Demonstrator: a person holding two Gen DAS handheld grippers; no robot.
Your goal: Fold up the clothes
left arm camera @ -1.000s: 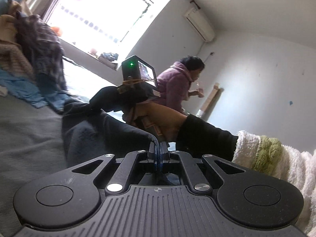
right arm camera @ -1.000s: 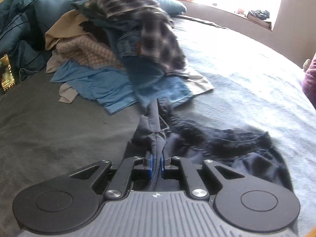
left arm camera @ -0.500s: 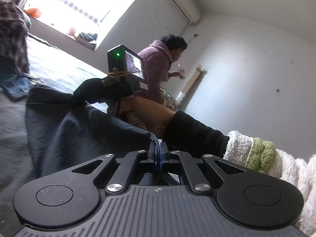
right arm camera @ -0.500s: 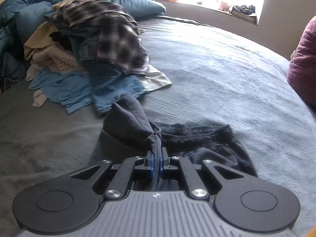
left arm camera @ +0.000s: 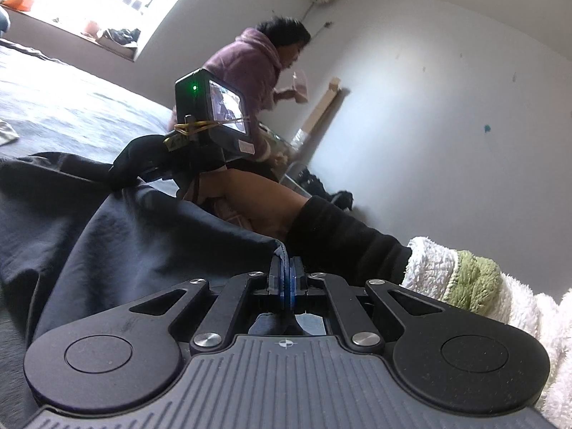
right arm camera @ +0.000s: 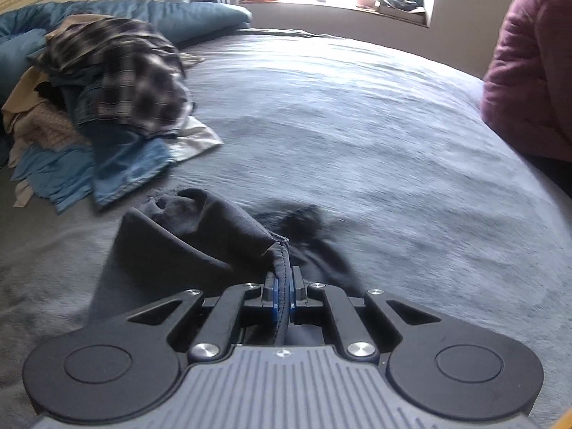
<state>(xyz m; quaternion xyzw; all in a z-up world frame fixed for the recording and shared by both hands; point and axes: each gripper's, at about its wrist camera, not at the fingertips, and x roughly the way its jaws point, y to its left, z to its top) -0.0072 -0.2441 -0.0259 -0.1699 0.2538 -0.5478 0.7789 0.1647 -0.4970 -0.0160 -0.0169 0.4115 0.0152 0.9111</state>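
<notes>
Garment pulled taut between two grippers

Both of us, so to speak, have a hold on one dark navy cloth garment point(left arm camera: 136, 250). Nearest in the left wrist view, the left gripper point(left arm camera: 286, 277) has its blue-padded fingers pressed together on a stitched hem, the cloth running away from it in a broad sheet. In the right wrist view the right gripper point(right arm camera: 282, 286) is likewise clamped on a seamed edge of the same garment point(right arm camera: 200, 236), which bunches up in front of it.

What we see changed over the last second: the cloth in the left view has gone from a slack heap to a wider, flatter span, and the other hand's gripper body point(left arm camera: 211, 114) with its green light has drawn further off. In the right view the garment's far end has slid closer across the grey bedsheet point(right arm camera: 357, 125), and the pile of mixed checked, denim and beige clothes point(right arm camera: 107, 100) sits further away. We judge that the garment is being dragged clear of the pile and spread for a fold; no crease is settled yet in either view.

Beyond, a person in a purple hooded top point(left arm camera: 246, 68) sits by the white wall.
</notes>
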